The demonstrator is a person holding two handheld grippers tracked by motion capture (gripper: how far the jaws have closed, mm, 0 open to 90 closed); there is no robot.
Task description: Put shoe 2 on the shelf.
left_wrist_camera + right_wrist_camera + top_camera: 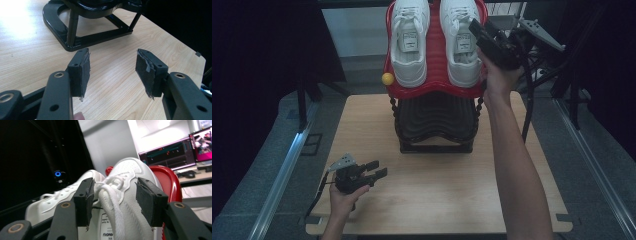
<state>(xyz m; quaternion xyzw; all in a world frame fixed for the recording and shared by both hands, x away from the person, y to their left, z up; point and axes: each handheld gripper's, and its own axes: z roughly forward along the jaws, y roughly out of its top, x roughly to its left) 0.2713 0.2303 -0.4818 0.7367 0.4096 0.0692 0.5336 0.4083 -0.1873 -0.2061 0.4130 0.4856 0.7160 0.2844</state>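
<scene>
Two white sneakers, the left one (410, 42) and the right one (460, 40), lie side by side on the red top tier (435, 60) of a two-tier shoe rack. My right gripper (476, 29) hovers open over the right sneaker (130, 195), its jaws to either side of the laces (111, 195) and tongue, not closed on them. The other sneaker (60, 195) lies beyond. My left gripper (379, 169) rests low over the wooden table (437, 190) at the front left, open and empty (112, 72).
The rack's black lower tier and base (436, 127) (82, 37) stand mid-table. A yellow knob (387, 78) sticks out at the red tier's left edge. Monitors (175, 152) stand behind. Metal rails (287, 165) run along both table sides.
</scene>
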